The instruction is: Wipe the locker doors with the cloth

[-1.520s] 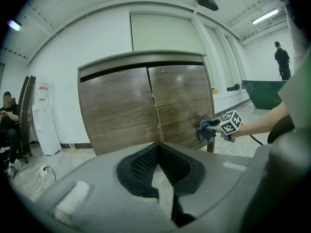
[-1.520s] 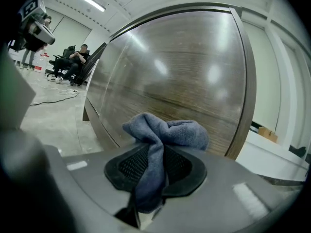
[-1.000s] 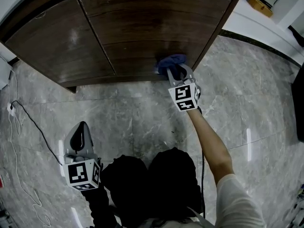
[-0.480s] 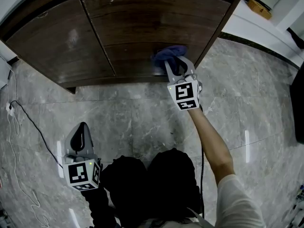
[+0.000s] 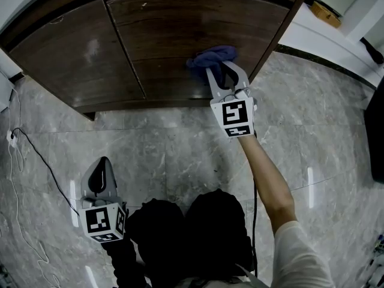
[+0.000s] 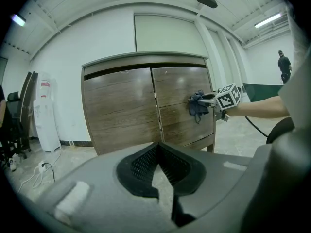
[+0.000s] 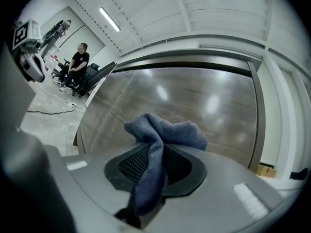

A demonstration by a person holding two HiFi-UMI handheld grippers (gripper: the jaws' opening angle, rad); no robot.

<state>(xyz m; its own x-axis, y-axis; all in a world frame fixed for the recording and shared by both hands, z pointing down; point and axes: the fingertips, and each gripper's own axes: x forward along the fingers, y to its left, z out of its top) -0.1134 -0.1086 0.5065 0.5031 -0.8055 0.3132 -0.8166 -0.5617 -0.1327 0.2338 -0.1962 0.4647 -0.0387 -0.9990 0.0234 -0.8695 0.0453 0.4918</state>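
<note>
Head view: cloth (image 5: 211,57) higher on door (image 5: 198,23).

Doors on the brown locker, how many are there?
2. The left door and the right door sit side by side; the right one has the blue cloth against it. No more show in any view.

Head view: you look steeply down on the locker doors (image 5: 180,35) and floor (image 5: 168,155). Left gripper view faces the doors from well back, right gripper view close up. All three share the cloth (image 5: 210,57).
</note>
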